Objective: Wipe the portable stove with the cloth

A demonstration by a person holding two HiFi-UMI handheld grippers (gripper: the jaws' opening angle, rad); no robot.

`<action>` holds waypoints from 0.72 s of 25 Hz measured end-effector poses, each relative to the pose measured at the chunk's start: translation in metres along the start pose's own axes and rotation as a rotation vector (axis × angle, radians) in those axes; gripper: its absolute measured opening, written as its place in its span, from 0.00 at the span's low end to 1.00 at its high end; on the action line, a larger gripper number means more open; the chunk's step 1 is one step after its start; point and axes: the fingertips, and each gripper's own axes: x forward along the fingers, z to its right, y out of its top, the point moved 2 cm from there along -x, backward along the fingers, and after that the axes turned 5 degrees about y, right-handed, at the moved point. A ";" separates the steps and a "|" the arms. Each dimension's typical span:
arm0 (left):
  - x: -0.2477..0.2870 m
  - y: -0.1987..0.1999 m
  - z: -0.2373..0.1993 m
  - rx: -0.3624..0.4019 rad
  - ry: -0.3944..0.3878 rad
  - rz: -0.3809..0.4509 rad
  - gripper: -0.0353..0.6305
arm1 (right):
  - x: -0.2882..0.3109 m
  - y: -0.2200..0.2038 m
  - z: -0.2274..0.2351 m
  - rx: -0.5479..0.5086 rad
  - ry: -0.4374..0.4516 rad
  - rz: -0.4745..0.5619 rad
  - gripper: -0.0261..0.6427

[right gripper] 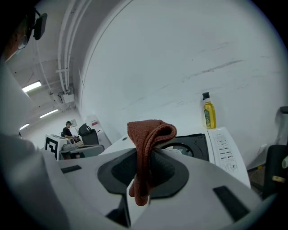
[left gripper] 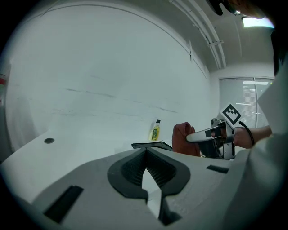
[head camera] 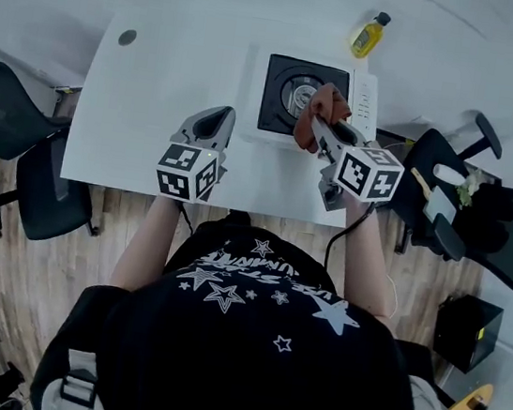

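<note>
Jaws of the right gripper [right gripper: 143, 168] pinch a bunched rust-red knitted cloth [right gripper: 150, 132] over the black-topped white portable stove [head camera: 280, 70], at its 4 o'clock area; the left gripper [left gripper: 146, 186] has its jaws together, empty. Dragging across the round metal burner [head camera: 297, 87] could tug the cloth free.

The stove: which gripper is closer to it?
Right. The right gripper holds the cloth over the stove; the left gripper hovers over the table, left of the stove.

Can't read the label on the bottle [head camera: 369, 35] near the table's [head camera: 159, 91] far right corner, nor the print on the stove's [head camera: 276, 98] panel [head camera: 366, 101]. Can't see the burner's [head camera: 294, 89] right half behind the cloth [head camera: 323, 100] and right gripper [head camera: 329, 129].
</note>
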 end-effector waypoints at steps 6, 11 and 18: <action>0.023 0.005 -0.022 -0.007 -0.025 -0.012 0.06 | 0.043 0.021 -0.002 0.010 0.037 -0.027 0.14; 0.037 0.003 -0.037 -0.012 -0.055 -0.039 0.06 | 0.083 0.033 -0.004 0.009 0.054 -0.074 0.14; 0.061 0.007 -0.058 -0.032 -0.086 -0.055 0.06 | 0.132 0.045 -0.005 0.039 0.084 -0.130 0.14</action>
